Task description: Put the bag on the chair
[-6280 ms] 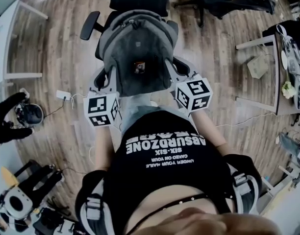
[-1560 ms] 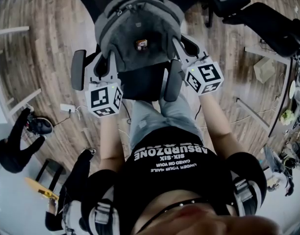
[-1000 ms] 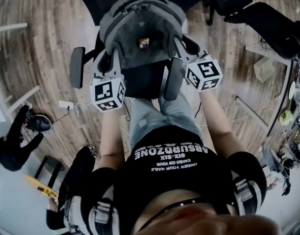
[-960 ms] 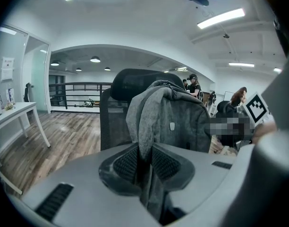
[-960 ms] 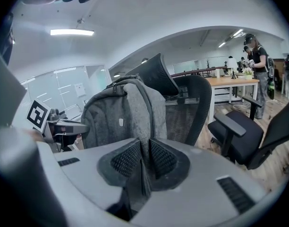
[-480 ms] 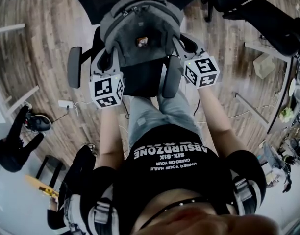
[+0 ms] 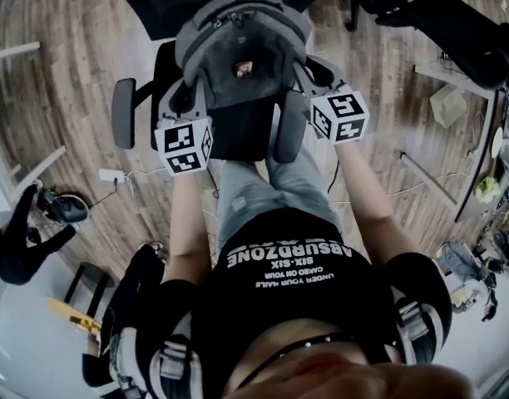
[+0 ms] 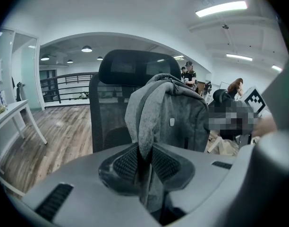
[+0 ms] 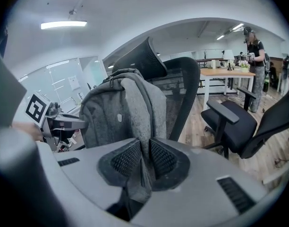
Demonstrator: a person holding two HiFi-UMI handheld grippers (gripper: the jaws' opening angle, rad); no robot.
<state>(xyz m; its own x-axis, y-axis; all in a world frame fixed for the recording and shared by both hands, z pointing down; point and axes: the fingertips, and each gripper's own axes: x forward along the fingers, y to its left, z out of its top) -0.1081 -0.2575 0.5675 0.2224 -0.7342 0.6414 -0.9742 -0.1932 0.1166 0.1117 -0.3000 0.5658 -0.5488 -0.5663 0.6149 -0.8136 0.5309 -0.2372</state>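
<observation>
A grey backpack (image 7: pixel 238 52) hangs upright over the black office chair's seat (image 7: pixel 238 135), between its armrests (image 7: pixel 121 113), with its back close to the chair's mesh backrest (image 8: pixel 109 112). My left gripper (image 7: pixel 180 106) is shut on the bag's left shoulder strap (image 8: pixel 144 126), which runs down between the ribbed pads (image 8: pixel 128 163). On the other side, my right gripper (image 7: pixel 308 81) is shut on the other grey strap (image 9: pixel 145 126). In the right gripper view the bag (image 9: pixel 111 117) stands in front of the backrest (image 9: pixel 182 93). Whether the bag's bottom touches the seat is hidden.
A second black chair (image 7: pixel 454 32) stands at the far right, also seen as the chair (image 9: pixel 239 126) in the right gripper view. White desk legs (image 7: pixel 437 81) and a floor power strip (image 7: pixel 113 175) with cable lie to the sides. People stand in the background (image 9: pixel 255 65).
Both grippers have carried the bag a little farther over the seat toward the backrest. Their grip on the straps is unchanged.
</observation>
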